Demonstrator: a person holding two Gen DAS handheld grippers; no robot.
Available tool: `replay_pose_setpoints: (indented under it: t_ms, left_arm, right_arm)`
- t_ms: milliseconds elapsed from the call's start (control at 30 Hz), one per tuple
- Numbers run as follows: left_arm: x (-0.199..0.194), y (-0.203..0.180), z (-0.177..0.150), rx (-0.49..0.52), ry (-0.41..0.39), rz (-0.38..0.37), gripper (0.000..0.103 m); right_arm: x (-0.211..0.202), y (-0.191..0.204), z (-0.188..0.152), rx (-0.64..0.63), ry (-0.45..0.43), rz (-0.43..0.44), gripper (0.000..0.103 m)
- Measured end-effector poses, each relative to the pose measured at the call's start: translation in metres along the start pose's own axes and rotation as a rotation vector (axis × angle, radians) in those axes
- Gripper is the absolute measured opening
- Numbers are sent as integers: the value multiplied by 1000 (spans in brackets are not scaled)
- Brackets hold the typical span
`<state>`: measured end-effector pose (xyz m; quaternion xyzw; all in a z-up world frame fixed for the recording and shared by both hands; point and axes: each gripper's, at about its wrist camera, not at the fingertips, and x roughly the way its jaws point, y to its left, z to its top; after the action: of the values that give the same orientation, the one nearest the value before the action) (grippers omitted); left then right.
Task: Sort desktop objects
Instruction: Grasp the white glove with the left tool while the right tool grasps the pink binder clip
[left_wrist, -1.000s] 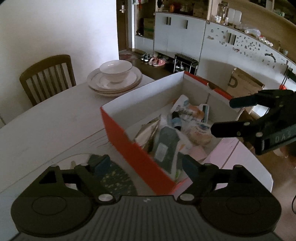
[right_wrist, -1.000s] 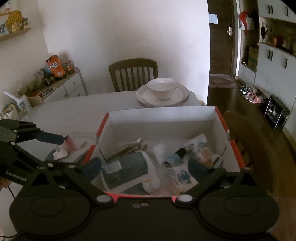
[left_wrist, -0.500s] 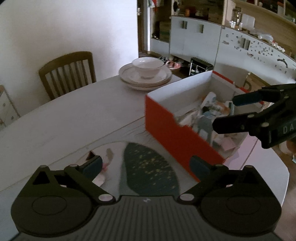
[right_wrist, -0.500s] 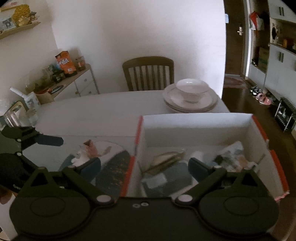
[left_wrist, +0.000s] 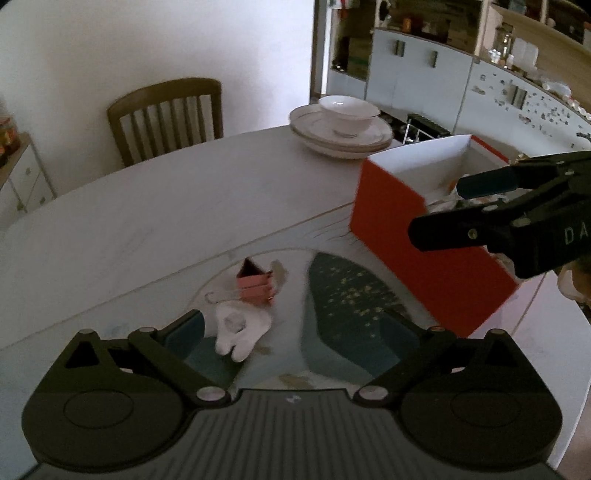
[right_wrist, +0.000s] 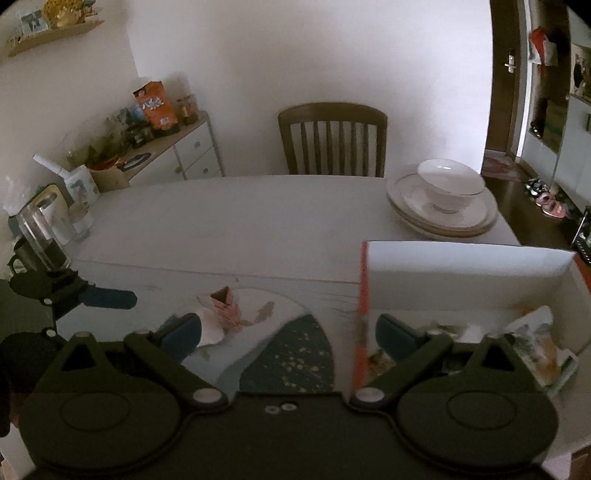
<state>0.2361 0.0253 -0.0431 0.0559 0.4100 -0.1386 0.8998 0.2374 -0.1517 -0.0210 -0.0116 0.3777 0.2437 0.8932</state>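
Note:
A pink binder clip (left_wrist: 255, 284) and a white tooth-shaped piece (left_wrist: 240, 330) lie on a pale mat on the table. My left gripper (left_wrist: 293, 332) hangs just above and near them, open, with the white piece close to its left fingertip (left_wrist: 186, 326) and nothing between the pads. An orange box (left_wrist: 424, 254) with white inner walls stands to the right and holds several packets. My right gripper (right_wrist: 290, 332) is open over the box's left wall (right_wrist: 364, 295), one finger on each side of it. From the right wrist, the clip (right_wrist: 225, 302) shows ahead on the left.
A bowl on stacked plates (left_wrist: 340, 125) sits at the table's far edge behind the box. A wooden chair (left_wrist: 166, 114) stands beyond the table. A glass jug (right_wrist: 40, 236) and cups stand at the left end, by a cluttered cabinet (right_wrist: 177, 151). The mat has a dark teal patch (left_wrist: 347, 295).
Both grippers have swung left, away from over the box, which now sits at the right. The left jaws have widened. The clip and the white piece have come into view.

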Motion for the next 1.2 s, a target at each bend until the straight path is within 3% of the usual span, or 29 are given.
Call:
replay_pose_setpoints:
  t_ms: [500, 1200]
  left_arm:
    - [41, 40, -21, -53, 26, 52, 102]
    - [88, 40, -40, -57, 64, 77, 101]
  right_arm:
    - [71, 30, 17, -41, 77, 42, 101]
    - [164, 59, 18, -112, 221, 111, 96]
